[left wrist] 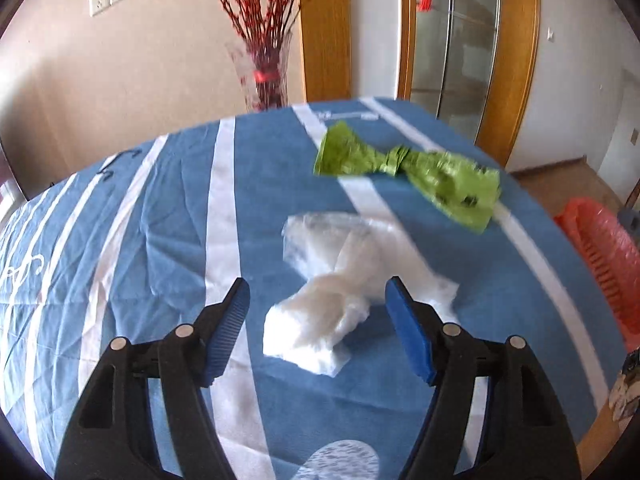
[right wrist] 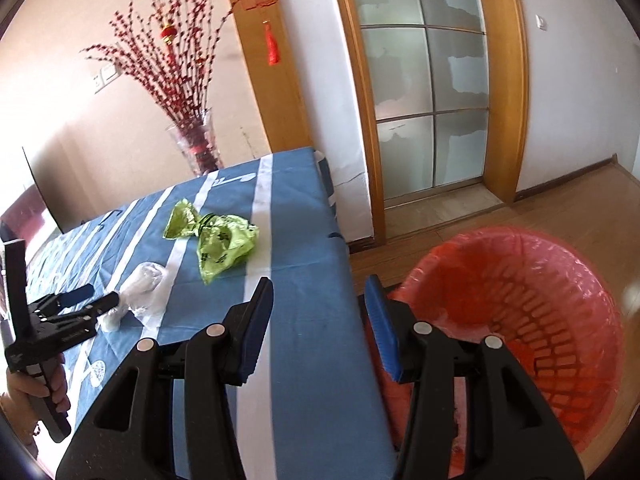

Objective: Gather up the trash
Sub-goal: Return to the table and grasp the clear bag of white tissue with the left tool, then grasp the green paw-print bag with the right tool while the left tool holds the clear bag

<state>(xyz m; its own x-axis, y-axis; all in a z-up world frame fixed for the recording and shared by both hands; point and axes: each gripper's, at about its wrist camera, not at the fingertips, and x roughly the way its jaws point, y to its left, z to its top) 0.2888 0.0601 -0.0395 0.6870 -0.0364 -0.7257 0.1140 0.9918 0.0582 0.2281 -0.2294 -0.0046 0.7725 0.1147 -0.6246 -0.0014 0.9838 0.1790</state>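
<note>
A crumpled white plastic bag point(left wrist: 332, 280) lies on the blue striped tablecloth point(left wrist: 160, 220). My left gripper point(left wrist: 318, 290) is open, its fingers on either side of the bag's near end; it also shows in the right wrist view point(right wrist: 104, 298) beside the white bag point(right wrist: 144, 284). A knotted green plastic bag point(left wrist: 408, 172) lies farther back, and shows in the right wrist view point(right wrist: 216, 240). My right gripper point(right wrist: 320, 296) is open and empty, over the table's right edge next to a red basket point(right wrist: 520, 312) lined with pink plastic.
The red basket point(left wrist: 604, 264) stands on the wooden floor right of the table. A glass vase of red branches point(right wrist: 196, 152) stands behind the table's far edge. A glazed wooden door point(right wrist: 428, 92) is beyond.
</note>
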